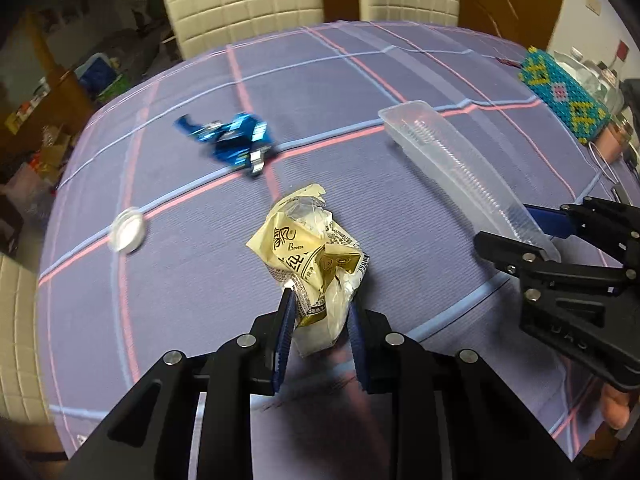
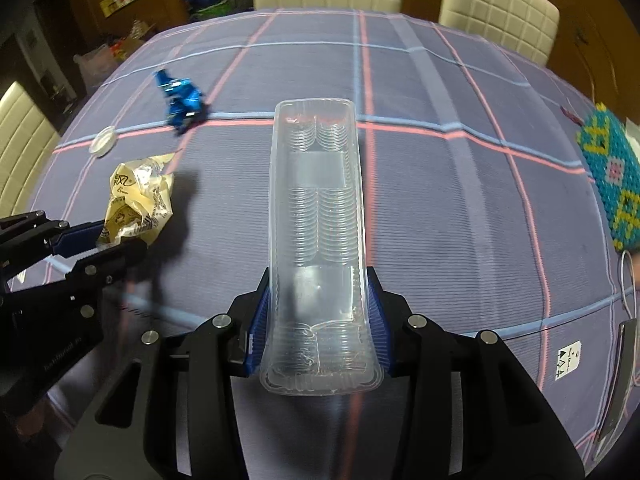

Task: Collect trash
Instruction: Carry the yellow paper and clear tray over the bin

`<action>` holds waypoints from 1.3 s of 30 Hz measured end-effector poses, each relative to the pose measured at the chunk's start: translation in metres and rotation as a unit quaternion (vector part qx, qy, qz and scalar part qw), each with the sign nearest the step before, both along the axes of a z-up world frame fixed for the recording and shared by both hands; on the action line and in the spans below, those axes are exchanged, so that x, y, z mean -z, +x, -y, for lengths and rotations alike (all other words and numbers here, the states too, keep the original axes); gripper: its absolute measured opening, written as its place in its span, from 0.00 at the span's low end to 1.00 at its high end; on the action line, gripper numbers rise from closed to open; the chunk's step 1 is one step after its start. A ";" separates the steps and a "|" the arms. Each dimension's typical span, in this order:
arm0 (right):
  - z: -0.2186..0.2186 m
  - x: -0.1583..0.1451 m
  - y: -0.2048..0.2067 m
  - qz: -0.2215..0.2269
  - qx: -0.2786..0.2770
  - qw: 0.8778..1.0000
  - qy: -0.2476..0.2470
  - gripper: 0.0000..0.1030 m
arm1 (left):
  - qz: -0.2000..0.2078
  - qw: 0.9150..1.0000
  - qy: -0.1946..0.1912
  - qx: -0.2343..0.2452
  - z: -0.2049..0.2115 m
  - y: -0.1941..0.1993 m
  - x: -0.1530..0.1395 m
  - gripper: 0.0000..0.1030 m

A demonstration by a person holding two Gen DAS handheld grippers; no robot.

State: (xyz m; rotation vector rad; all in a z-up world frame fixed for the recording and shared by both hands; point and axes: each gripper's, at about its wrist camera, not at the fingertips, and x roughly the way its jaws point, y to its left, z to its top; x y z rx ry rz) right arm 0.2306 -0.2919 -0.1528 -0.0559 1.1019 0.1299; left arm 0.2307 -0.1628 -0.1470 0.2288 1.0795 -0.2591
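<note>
Your left gripper [image 1: 320, 304] is clamped on the crumpled yellow wrapper [image 1: 308, 256], holding it above the purple checked tablecloth [image 1: 200, 288]. Your right gripper [image 2: 320, 300] is squeezed onto the near end of the clear plastic tray [image 2: 316, 216], which juts out ahead just right of the wrapper. Beyond the wrapper lies a crumpled blue foil wrapper [image 1: 236, 140], and to the wrapper's left sits a small white lid [image 1: 127, 229].

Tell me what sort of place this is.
Probably a home dining room: a table under a plaid tablecloth, cream padded chairs drawn up to its far side, and household clutter on the floor beyond.
</note>
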 end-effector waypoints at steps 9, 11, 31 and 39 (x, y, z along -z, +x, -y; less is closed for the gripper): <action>-0.069 -0.012 -0.014 0.010 -0.063 0.998 -0.009 0.43 | 0.007 0.998 0.006 -0.061 -0.072 -0.028 -0.008 0.25; -0.091 -0.014 -0.019 0.013 -0.082 0.996 -0.011 0.43 | 0.011 0.997 0.007 -0.075 -0.086 -0.033 -0.011 0.25; -0.284 -0.026 -0.024 0.020 -0.227 0.973 -0.031 0.44 | 0.005 0.976 -0.016 -0.216 -0.261 -0.062 -0.004 0.25; -0.363 -0.029 -0.023 0.023 -0.277 0.960 -0.043 0.44 | -0.003 0.963 -0.025 -0.267 -0.334 -0.073 0.006 0.25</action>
